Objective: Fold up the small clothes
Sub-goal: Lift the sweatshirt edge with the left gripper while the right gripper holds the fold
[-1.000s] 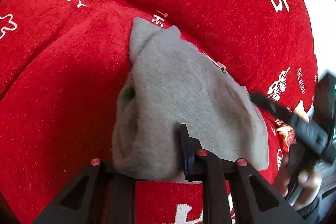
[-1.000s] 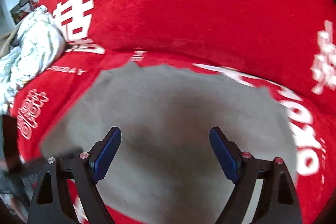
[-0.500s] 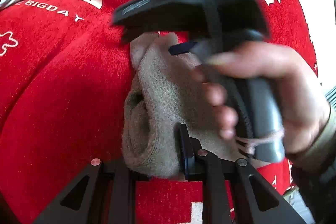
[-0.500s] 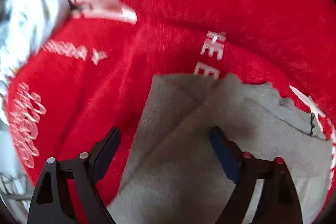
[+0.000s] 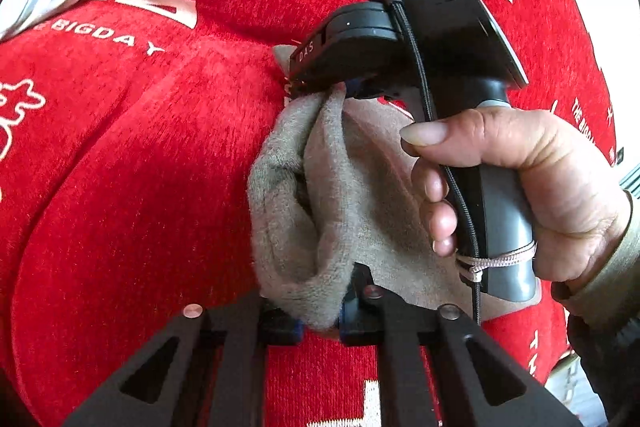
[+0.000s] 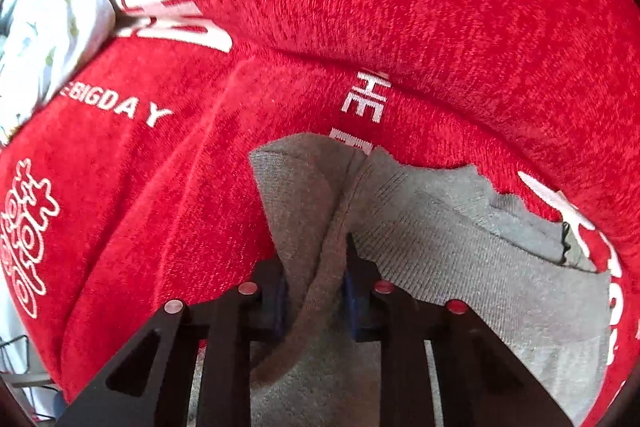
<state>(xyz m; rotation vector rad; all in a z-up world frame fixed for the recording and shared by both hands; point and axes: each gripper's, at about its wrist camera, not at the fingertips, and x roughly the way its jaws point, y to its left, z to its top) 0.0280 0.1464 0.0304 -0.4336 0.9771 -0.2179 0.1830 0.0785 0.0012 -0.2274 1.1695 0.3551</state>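
Two grips on one grey garment, spread on the red printed blanket. Left hand-held gripper clamped on a bunched fold at the near edge. Right hand-held gripper — jaws just closed in — pinching a raised ridge of cloth at the far edge, directly ahead of the left one; in the left wrist view, seen from behind with the person's hand on its grip. Long axis of the stretched fold running straight from one grip to the other. Remainder of the garment lying flat to the right of the right gripper's jaws. Likely next: carry the far pinch toward the near one — the right hand is nearer the free edge. Patterned pale cloth well apart, far left.
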